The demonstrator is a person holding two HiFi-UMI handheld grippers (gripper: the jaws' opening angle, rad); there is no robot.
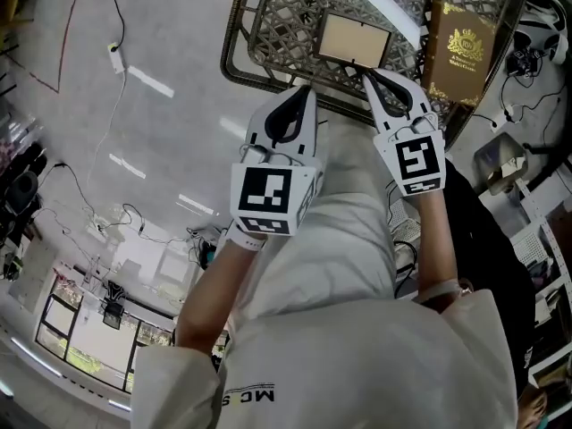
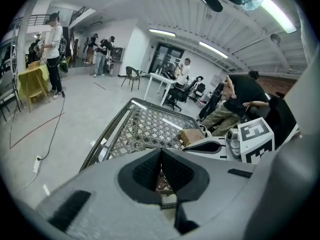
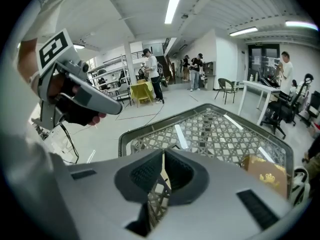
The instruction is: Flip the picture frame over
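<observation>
The picture frame (image 1: 355, 40) lies flat on the lattice-topped table (image 1: 286, 21), its plain beige side showing inside a dark rim. In the left gripper view the frame (image 2: 191, 135) sits just beyond the right gripper (image 2: 210, 145). My left gripper (image 1: 307, 89) hovers at the table's near edge, left of the frame, jaws shut and holding nothing. My right gripper (image 1: 367, 75) points at the frame's near right corner, also shut and holding nothing. From each gripper's own camera, the left gripper (image 2: 161, 151) and the right gripper (image 3: 164, 153) show their pads together.
A gold-printed brown box (image 1: 460, 47) lies on the table right of the frame, also seen as the box (image 3: 267, 174). Cables (image 1: 112, 56) run across the grey floor. People, chairs (image 2: 131, 77) and desks stand far back in the room.
</observation>
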